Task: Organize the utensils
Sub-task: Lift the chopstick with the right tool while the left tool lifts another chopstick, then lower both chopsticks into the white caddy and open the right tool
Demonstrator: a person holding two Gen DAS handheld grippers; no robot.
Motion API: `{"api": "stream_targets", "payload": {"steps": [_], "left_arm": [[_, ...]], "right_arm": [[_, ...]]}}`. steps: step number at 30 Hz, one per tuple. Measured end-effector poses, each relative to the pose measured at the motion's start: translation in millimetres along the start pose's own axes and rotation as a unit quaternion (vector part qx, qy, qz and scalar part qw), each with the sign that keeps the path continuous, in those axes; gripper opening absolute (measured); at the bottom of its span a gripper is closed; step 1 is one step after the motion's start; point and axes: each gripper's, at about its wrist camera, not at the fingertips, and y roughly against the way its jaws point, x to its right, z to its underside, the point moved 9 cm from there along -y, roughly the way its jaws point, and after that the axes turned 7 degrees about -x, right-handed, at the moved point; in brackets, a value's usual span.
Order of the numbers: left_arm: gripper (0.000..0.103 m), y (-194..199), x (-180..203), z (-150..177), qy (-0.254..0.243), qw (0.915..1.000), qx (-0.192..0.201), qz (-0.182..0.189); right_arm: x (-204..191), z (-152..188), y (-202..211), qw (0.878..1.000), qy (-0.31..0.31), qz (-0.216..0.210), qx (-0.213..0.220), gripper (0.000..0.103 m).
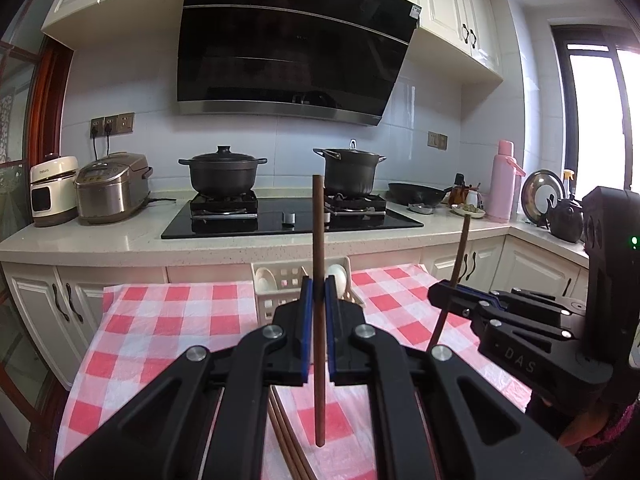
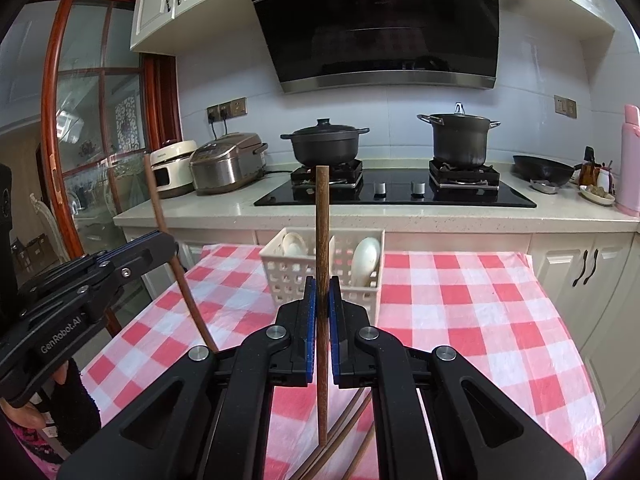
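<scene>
- Dark brown wood fills the middle of the left wrist view: a chopstick [image 1: 319, 312] stands upright, pinched between the blue pads of the left gripper [image 1: 319, 292], with its lower tip hanging free above the red-and-white checked cloth [image 1: 160, 320].
- Behind that gripper, the white plastic basket [image 1: 276, 292] sits at the far edge of the cloth, just in front of the counter [image 1: 120, 240]; white spoons [image 1: 336, 276] already stand in it.
- To the right in the same view, the right gripper [image 1: 450, 292] is clamped on a second chopstick [image 1: 460, 252], which leans slightly and is also clear of the cloth.
- At the bottom edge, more chopsticks [image 1: 286, 440] lie on the cloth under the left gripper, not yet picked up.
- In the right wrist view, the right gripper is pressed tight on its chopstick, held upright right in front of the basket but not inside it.
- The basket shows two compartments here, each with a white spoon; I see no chopstick in it yet.
- At the left of this view, the left gripper holds its chopstick at a slant, well to the side of the basket.
- Loose chopsticks lie on the cloth beneath the right gripper.
- My judgement: the spoons look sorted, two chopsticks are lifted and on the way, and the job is partly done. Left to do: drop these two into the basket, then collect the rest from the cloth.
</scene>
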Motion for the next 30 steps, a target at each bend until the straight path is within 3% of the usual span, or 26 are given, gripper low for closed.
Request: {"api": "stream_targets", "payload": {"steps": [22, 30], "left_arm": [[0.006, -27, -17, -134, -0.007, 0.9977, 0.067, 0.006], [0.006, -50, -27, -171, -0.003, 0.9957, 0.091, -0.019]], "right_arm": [[34, -117, -38, 0.998, -0.009, 0.001, 0.055, 0.006], [36, -147, -60, 0.997, -0.008, 0.001, 0.071, 0.006]]}}
